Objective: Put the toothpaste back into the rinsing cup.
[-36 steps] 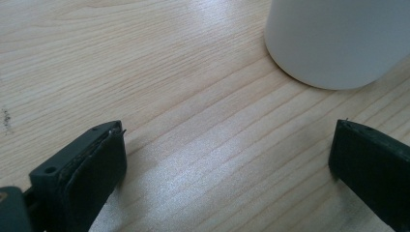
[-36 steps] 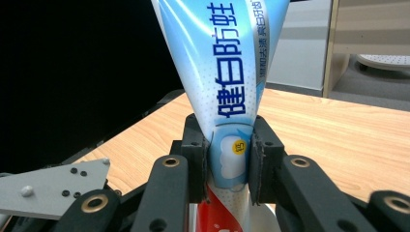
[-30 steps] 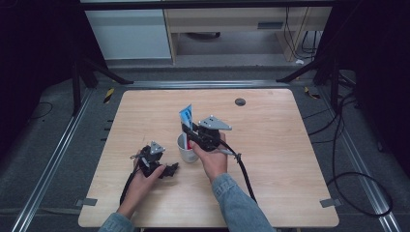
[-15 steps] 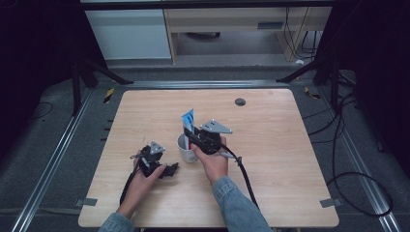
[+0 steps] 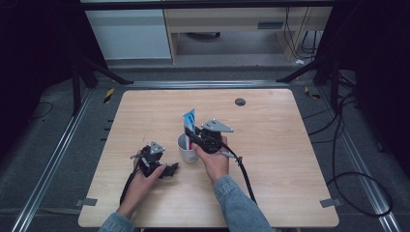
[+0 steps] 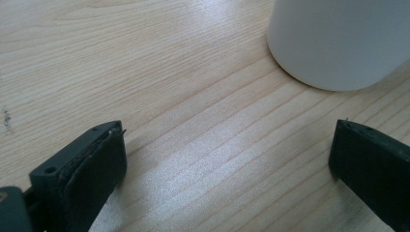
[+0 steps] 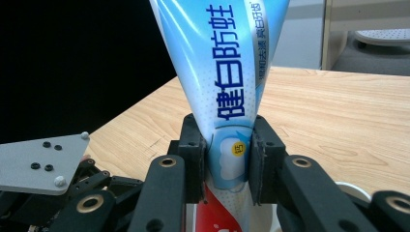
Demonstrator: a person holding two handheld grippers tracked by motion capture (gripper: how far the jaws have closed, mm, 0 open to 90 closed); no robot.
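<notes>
right gripper view gives us the clearest look: the right hand-held gripper (image 7: 227,162) has its two black jaws closed on a toothpaste tube (image 7: 227,82), pinching it low on the body where the blue print meets the red band, with the flat crimped end fanning out above. from the high view we see that tube (image 5: 189,121) standing upright with its lower end inside a white cup (image 5: 185,150) near the middle of the desk (image 5: 290,159), the right hand-held gripper (image 5: 196,137) just beside the cup's rim. we judge the tube to be light and soft; its wall already dents a little between the pads, so a hard squeeze could push paste toward the cap or let the glossy skin slide. we would take hold where it is held now, on the fuller lower body, not on the thin flat crimp, which would flex and twist. the cup looks stiff and smooth, likely to tip or skid if the tube drags on its rim. left gripper view shows the left hand-held gripper (image 6: 227,164) wide open and holding nothing, low over the desk with the cup (image 6: 338,43) just ahead, well placed to steady it.
</notes>
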